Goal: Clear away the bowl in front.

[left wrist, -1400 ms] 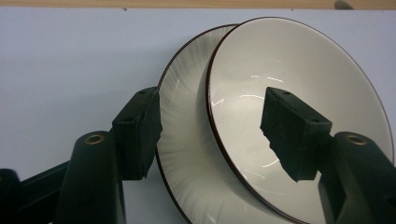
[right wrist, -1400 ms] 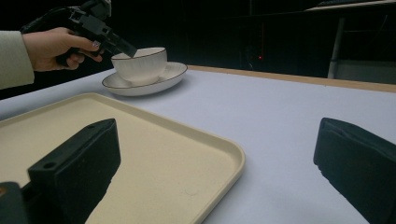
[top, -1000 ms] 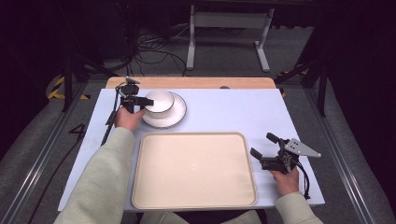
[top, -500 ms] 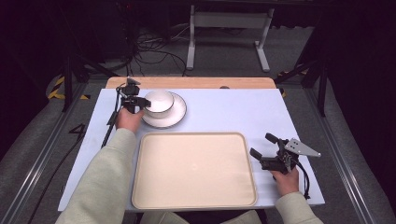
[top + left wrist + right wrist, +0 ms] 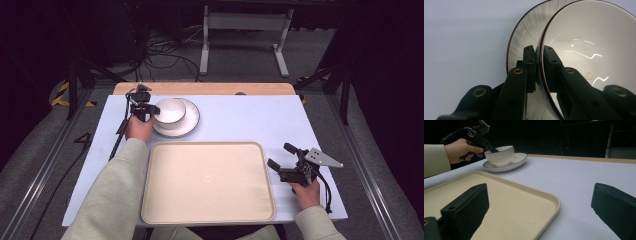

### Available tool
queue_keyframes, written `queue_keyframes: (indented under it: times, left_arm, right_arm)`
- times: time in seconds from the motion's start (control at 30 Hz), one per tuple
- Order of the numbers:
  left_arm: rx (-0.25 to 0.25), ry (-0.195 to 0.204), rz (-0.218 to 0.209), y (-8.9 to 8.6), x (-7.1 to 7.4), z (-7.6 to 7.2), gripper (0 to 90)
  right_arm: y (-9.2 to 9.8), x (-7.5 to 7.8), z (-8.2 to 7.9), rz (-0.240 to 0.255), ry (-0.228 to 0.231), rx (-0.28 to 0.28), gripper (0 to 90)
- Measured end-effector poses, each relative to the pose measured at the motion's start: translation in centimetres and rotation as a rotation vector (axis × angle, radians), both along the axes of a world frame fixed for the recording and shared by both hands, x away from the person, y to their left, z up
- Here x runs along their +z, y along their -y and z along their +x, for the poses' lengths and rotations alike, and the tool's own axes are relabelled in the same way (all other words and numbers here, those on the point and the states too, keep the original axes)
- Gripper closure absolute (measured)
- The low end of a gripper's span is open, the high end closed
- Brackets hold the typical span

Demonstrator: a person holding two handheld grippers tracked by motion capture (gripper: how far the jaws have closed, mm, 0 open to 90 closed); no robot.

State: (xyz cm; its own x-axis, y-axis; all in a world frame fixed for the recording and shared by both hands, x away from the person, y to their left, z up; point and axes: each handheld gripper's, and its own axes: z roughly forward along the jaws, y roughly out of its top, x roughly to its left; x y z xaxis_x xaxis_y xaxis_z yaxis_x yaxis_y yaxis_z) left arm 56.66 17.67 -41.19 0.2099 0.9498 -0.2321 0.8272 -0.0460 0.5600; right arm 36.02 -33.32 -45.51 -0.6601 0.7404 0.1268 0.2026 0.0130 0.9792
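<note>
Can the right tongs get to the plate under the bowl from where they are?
Probably yes: the right tongs are open, and bare table leads to the plate, away from the left tongs.

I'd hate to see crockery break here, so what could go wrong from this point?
1. The left hand-held gripper pinches only the thin rim of the bowl; its jaws have just closed there, so a lifted bowl might tilt or slip.
2. The bowl sits on the saucer; lifting could drag or rattle it.
3. The tray has a raised edge that the bowl might clip.
</note>
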Motion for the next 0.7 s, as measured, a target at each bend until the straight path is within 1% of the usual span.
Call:
queue_keyframes:
  times: [0.1, 0.2, 0.23, 0.3, 0.37, 0.47, 0.57, 0.7]
  left_arm:
    - [0.0, 0.014, -0.008, 0.1, 0.2, -0.1, 82.3]
    - [-0.004, 0.02, -0.003, 0.2, 0.5, -0.2, 82.1]
    - [-0.008, 0.019, -0.002, 0.2, 0.6, -0.2, 82.0]
    - [-0.004, 0.022, -0.014, 0.1, 0.7, -0.3, 81.8]
    - [-0.002, 0.015, -0.016, 0.0, 0.8, -0.3, 81.7]
    - [-0.002, 0.022, -0.021, -0.1, 1.0, -0.5, 81.2]
    - [-0.011, 0.022, -0.006, -0.1, 1.3, -0.6, 80.9]
    - [-0.014, 0.022, -0.008, -0.1, 1.5, -0.7, 80.8]
  right_arm:
    - [0.0, 0.0, 0.0, 0.002, -0.005, -0.002, 1.7]
    - [0.0, 0.0, 0.0, 0.002, -0.005, -0.003, 1.7]
    - [0.0, 0.0, 0.0, 0.001, -0.005, -0.003, 1.7]
    - [0.0, 0.0, 0.0, 0.002, -0.005, -0.003, 1.7]
    - [0.0, 0.0, 0.0, 0.002, -0.005, -0.002, 1.8]
    - [0.0, 0.0, 0.0, 0.003, -0.005, -0.001, 1.9]
    - [0.0, 0.0, 0.0, 0.003, -0.005, -0.002, 1.9]
    - [0.0, 0.0, 0.0, 0.003, -0.006, 0.0, 2.0]
